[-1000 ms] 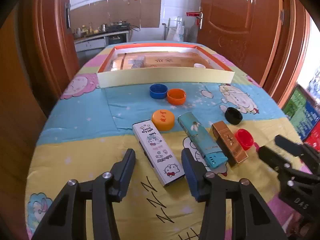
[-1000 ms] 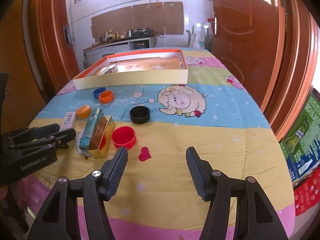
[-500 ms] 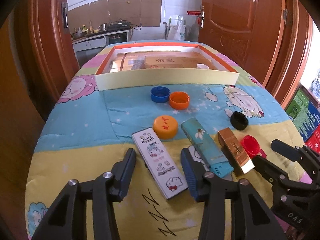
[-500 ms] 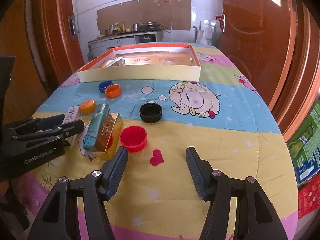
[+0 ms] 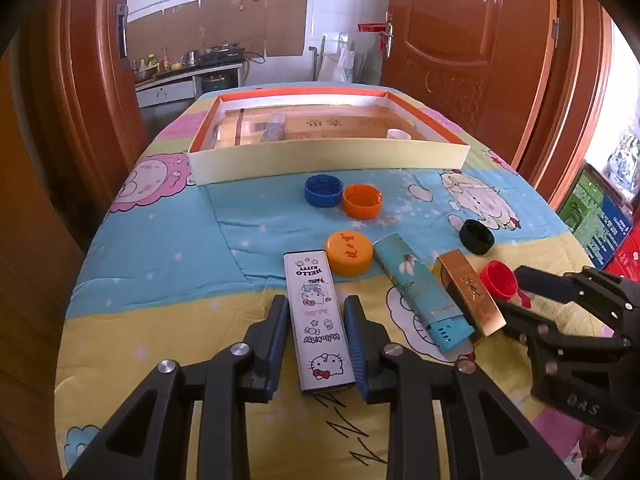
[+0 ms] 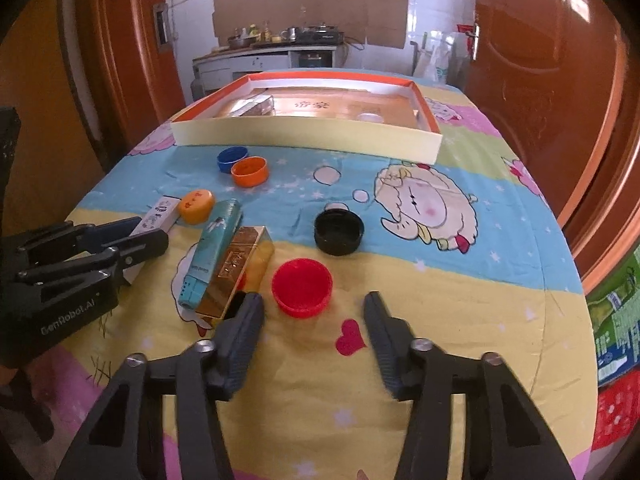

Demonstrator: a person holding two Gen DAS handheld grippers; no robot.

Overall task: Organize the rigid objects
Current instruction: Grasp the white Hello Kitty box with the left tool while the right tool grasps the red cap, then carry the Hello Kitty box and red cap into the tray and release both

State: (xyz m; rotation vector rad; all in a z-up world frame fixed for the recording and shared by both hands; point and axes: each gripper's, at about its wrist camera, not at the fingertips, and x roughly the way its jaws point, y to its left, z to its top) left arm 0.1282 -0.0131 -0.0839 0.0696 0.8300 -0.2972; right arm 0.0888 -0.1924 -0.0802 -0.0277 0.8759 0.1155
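My left gripper (image 5: 316, 320) straddles the white Hello Kitty box (image 5: 318, 320) lying on the table, its fingers close against both long sides. Whether the pads press it I cannot tell. The same box (image 6: 160, 212) shows at the left of the right wrist view. A teal box (image 5: 416, 288) and a gold box (image 5: 468, 296) lie side by side to its right. My right gripper (image 6: 314, 308) is open, just short of the red cap (image 6: 302, 286), and empty. Its left finger is near the gold box (image 6: 236, 268).
A large shallow tray (image 5: 328, 158) with an orange rim stands at the back, holding flat boxes and a white cap. Blue (image 5: 323, 190), orange (image 5: 362, 200), yellow-orange (image 5: 348, 252) and black (image 5: 476, 236) caps lie on the cartoon tablecloth. Wooden doors flank the table.
My left gripper has moved forward and narrowed around the Hello Kitty box. My right gripper has moved forward toward the red cap and stays open.
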